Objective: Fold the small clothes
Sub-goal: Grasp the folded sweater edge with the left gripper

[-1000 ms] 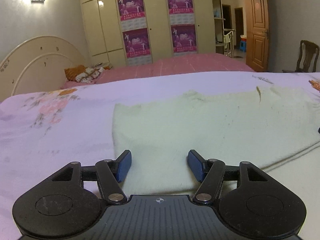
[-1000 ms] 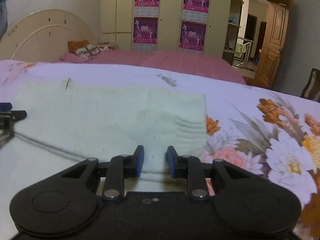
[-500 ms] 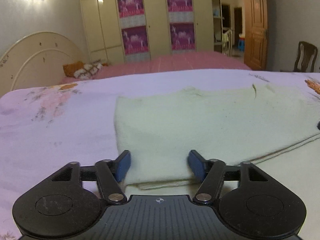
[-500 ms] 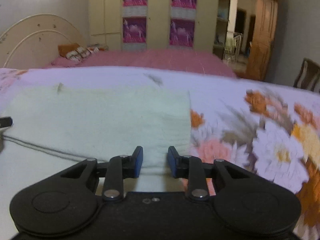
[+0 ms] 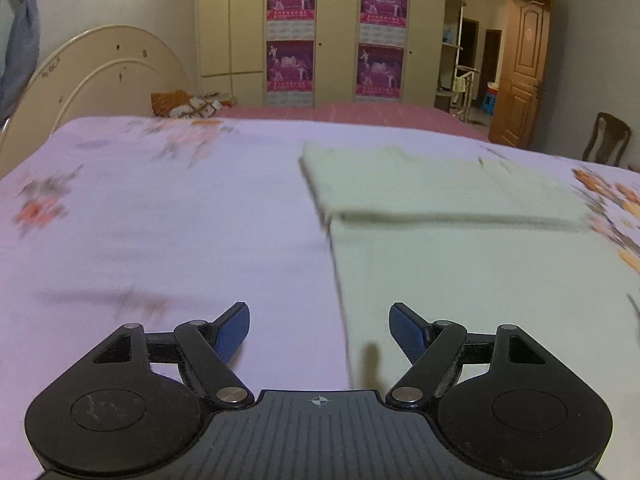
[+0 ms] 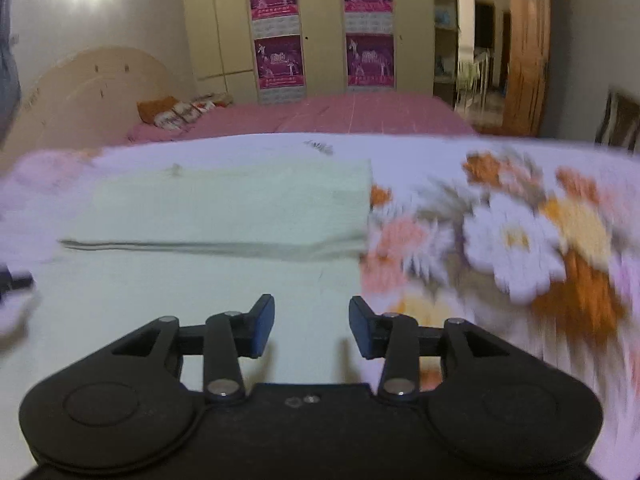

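A pale cream garment lies flat on the floral bedsheet, its far part folded over the near part with a fold edge across the middle. It also shows in the right wrist view. My left gripper is open and empty, just above the garment's near left edge. My right gripper is open and empty over the garment's near right part. The tip of the left gripper shows at the left edge of the right wrist view.
The bed's far edge runs behind the garment. Beyond stand a second bed with a pink cover, a headboard, a wardrobe with posters, a wooden door and a chair.
Both grippers have pulled back toward me from the folded edge and opened wider. The upper layer now lies released on the garment. The left gripper has shifted left.
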### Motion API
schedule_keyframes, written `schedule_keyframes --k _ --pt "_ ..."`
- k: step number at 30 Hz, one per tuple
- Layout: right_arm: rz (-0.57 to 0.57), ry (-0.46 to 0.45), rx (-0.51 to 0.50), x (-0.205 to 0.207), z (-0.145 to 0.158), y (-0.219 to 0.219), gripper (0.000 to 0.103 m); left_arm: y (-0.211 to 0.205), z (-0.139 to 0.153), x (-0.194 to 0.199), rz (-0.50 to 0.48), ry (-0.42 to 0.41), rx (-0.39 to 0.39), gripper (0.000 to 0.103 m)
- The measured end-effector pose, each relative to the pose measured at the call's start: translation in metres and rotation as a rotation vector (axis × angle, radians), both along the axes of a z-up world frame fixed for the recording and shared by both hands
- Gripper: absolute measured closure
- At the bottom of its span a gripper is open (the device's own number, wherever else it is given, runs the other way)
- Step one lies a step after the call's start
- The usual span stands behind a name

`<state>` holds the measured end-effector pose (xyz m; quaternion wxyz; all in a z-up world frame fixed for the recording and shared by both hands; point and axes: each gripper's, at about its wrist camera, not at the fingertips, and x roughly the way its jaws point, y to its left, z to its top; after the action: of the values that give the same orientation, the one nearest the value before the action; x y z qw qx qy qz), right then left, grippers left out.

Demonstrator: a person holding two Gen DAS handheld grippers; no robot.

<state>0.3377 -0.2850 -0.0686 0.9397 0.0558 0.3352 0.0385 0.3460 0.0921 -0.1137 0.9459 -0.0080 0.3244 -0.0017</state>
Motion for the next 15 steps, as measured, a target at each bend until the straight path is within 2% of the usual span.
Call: schedule_keyframes --k 4,7,15 --pt "-0.063 0.032 0.135 -0.061 0.000 -0.023 0.063 0.010 0.000 -0.060 -0.022 0.048 -0.032 0.027" --pt "-0.094 0.070 0.210 -0.103 -0.007 -0.036 0.063 0.017 -0.001 -0.097 -0.034 0.085 -0.107 0.047" --pt "-0.114 0.127 0.312 -0.186 -0.024 -0.046 0.065 0.037 -0.018 -0.157 -0.039 0.170 -0.362 0.049"
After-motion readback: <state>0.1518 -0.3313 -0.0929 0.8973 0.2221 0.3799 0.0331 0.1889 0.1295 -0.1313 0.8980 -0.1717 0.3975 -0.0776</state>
